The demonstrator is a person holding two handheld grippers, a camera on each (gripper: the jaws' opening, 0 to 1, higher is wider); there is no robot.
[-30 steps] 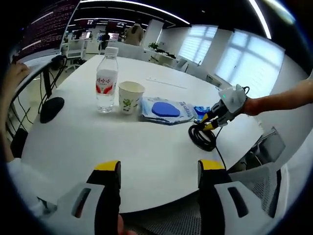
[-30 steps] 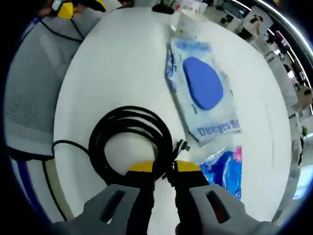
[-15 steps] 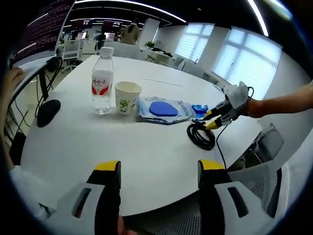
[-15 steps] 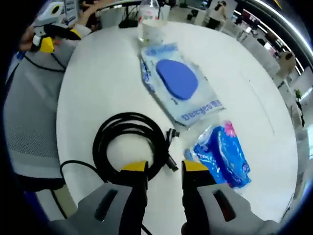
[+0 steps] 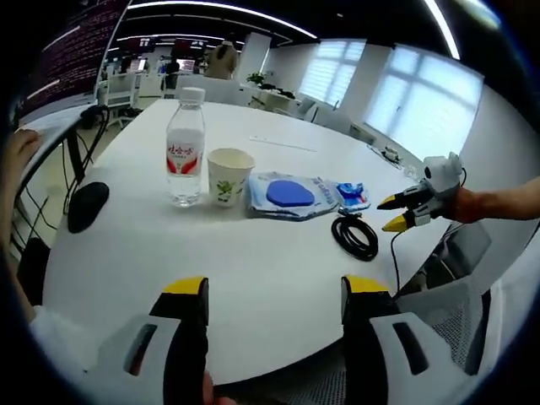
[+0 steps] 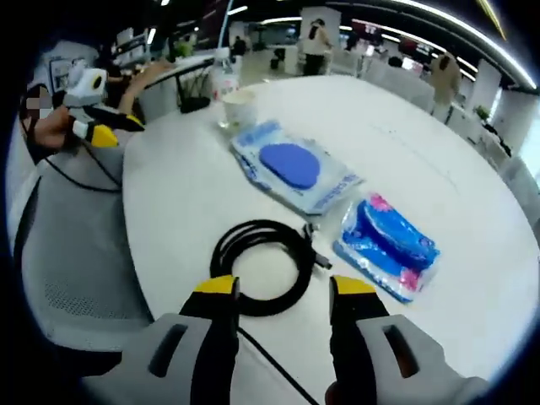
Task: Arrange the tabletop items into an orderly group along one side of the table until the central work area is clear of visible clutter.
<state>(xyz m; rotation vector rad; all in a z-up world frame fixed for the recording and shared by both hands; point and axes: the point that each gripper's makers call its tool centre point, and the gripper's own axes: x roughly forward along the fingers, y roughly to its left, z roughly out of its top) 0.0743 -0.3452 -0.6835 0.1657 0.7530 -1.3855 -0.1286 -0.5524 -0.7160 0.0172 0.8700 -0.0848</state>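
The coiled black cable (image 6: 264, 278) lay on the white counter (image 6: 177, 194) just ahead of the right gripper (image 6: 281, 287), whose jaws stood open and empty. It sat beside the blue packet (image 6: 386, 246). The left gripper (image 5: 270, 287), also open and empty, was well apart.

We counted one water bottle (image 5: 186, 145), one paper cup (image 5: 229, 175), one wipes pack with a blue lid (image 5: 289, 195), one smaller blue packet (image 6: 386, 246), one coiled black cable (image 6: 264, 278) and one computer mouse (image 5: 87, 206).
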